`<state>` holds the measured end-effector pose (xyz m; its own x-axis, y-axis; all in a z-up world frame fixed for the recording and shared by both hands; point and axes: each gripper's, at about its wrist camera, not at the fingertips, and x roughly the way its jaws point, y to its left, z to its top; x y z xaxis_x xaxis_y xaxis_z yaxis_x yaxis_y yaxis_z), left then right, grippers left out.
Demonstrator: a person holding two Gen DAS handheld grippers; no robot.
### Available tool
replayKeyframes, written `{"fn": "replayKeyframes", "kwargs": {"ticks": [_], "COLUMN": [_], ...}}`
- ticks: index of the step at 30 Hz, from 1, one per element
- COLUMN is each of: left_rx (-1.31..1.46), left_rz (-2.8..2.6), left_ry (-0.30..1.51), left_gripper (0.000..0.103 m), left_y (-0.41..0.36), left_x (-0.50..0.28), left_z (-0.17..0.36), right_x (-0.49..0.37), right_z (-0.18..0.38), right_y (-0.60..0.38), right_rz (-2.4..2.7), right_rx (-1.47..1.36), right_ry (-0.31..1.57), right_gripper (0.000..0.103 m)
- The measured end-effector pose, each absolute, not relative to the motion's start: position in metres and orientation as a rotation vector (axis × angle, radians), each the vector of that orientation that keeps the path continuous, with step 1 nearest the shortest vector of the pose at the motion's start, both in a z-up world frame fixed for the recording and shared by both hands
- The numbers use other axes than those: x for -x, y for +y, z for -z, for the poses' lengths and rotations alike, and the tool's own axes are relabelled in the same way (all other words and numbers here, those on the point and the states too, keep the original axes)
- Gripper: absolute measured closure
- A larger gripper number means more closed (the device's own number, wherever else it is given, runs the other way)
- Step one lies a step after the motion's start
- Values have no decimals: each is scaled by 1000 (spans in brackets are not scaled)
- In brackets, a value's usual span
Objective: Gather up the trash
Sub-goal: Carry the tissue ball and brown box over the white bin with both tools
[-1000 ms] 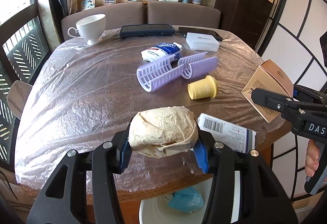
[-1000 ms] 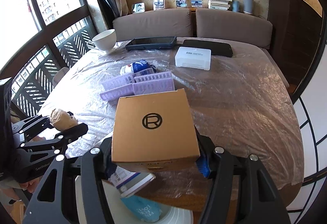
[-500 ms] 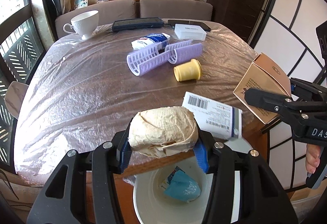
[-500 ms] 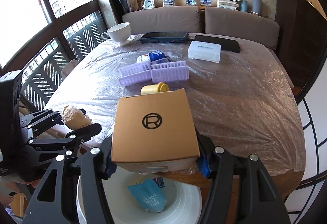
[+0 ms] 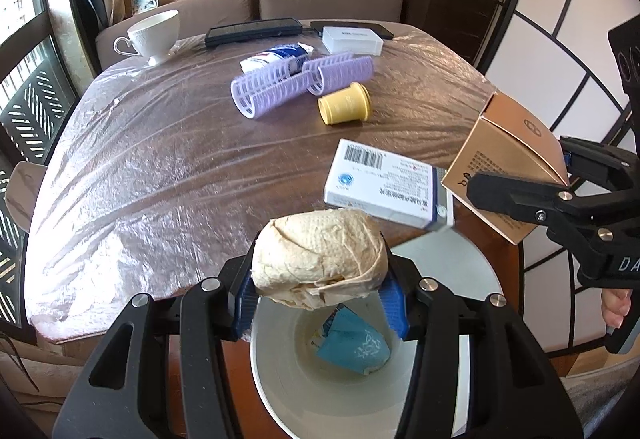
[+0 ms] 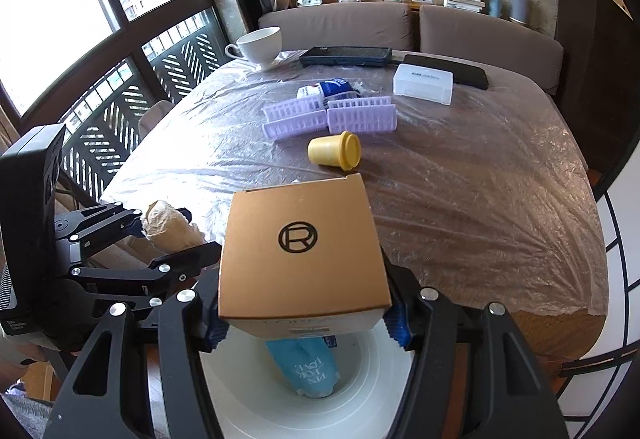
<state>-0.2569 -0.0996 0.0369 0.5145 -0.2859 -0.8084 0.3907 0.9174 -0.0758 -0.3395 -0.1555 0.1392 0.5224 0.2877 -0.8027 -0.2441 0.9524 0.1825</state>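
Both grippers had drawn back past the counter's near edge; left gripper (image 5: 320, 303) clenched the paper wad (image 5: 320, 263), right gripper (image 6: 306, 323) the brown box (image 6: 300, 251), directly above the white bin (image 5: 280, 379).

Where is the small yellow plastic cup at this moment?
The small yellow plastic cup lies on its side near the middle of the plastic-covered table, just in front of the lilac plastic hair rollers in both wrist views.

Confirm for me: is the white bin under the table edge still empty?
No, the white bin already holds a crumpled blue wrapper at its bottom, seen in the left wrist view.
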Motion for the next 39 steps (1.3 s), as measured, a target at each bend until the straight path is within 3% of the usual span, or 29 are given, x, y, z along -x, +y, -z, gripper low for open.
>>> {"fn": "replayKeyframes", "kwargs": {"ticks": [39], "left_rx": [-206], "left_rz": [473], "left_ry": [1107], "left_gripper": [51], "left_y": [-111], "left_x": [284], "left_z": [21], "right_x": [382], "right_z": [-82], "right_y": [-146], "right_rz": [-369], "right_rx": [20], "right_ry": [1161], "right_gripper": [43]}}
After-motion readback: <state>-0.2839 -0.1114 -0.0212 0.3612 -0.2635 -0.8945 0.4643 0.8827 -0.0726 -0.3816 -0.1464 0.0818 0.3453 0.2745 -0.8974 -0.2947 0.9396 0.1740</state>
